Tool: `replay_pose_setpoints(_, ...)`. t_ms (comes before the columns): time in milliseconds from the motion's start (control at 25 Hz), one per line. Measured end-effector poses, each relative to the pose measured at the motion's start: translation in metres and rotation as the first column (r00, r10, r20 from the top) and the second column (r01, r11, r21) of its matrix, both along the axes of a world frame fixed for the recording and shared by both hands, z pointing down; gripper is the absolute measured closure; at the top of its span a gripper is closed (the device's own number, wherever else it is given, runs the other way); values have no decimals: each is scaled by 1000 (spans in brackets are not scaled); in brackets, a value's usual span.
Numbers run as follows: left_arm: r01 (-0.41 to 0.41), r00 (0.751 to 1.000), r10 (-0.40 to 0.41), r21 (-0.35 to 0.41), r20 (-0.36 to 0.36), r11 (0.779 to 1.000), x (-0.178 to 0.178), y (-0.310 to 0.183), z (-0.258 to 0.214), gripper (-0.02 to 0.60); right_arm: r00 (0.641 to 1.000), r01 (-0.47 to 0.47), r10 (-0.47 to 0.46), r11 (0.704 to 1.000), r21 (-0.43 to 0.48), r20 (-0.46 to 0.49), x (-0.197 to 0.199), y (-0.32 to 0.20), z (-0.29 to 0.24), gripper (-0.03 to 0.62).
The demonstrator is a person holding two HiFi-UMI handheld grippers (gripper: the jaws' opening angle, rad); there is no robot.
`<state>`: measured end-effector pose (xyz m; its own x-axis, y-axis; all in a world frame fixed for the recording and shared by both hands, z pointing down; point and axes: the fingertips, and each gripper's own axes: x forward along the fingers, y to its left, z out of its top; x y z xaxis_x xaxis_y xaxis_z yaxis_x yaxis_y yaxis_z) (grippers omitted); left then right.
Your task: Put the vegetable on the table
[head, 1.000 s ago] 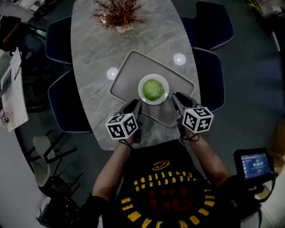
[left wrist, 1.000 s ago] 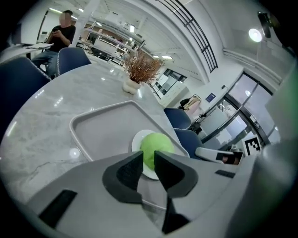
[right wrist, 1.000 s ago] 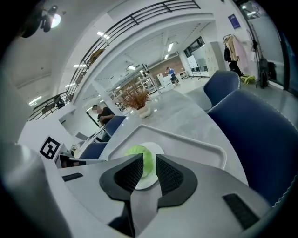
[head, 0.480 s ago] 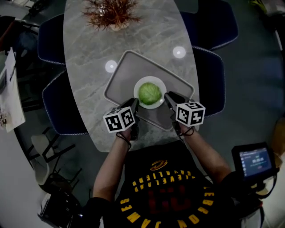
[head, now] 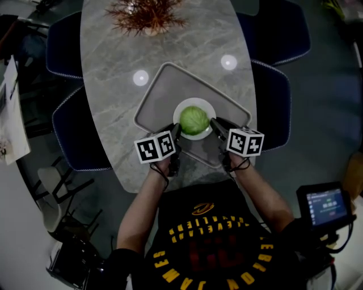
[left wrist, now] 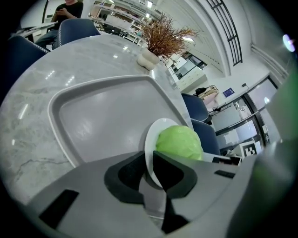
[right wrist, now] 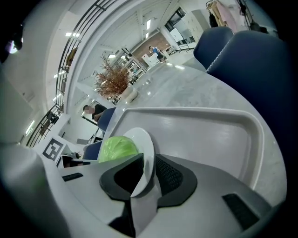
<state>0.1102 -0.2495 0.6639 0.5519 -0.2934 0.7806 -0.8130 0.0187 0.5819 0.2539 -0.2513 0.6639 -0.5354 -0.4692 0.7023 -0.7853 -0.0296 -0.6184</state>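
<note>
Head view: a green cabbage (head: 194,120) sits on a white plate (head: 179,110), which rests in the near part of a grey tray (head: 161,93) on the marble bench (head: 110,62). The left gripper (head: 176,132) meets the plate at its 8 o'clock and the right gripper (head: 215,124) at its 4 o'clock. A dried plant (head: 146,13) stands at the bench's 12 o'clock end.

Left gripper view: the left gripper's (left wrist: 149,161) fingers are drawn in narrow on the plate (left wrist: 149,146) rim, with the cabbage (left wrist: 179,142) just beyond at 1 o'clock.

Right gripper view: the right gripper's (right wrist: 148,173) fingers pinch the plate (right wrist: 148,148) rim, with the cabbage (right wrist: 116,148) at 10 o'clock.
</note>
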Motion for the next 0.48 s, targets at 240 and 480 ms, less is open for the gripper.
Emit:
replay_pose_setpoints(240, 30, 999, -31, -25, -33, 999, 2, -5, 4, 534, 984, -101, 113, 991, -93, 135, 2, -1, 8, 551)
replay_pose_setpoints(480, 107, 989, -112, -61, -95, 992, 3, -4, 7, 540, 980, -119, 134, 987, -108, 148, 5, -3, 12, 551)
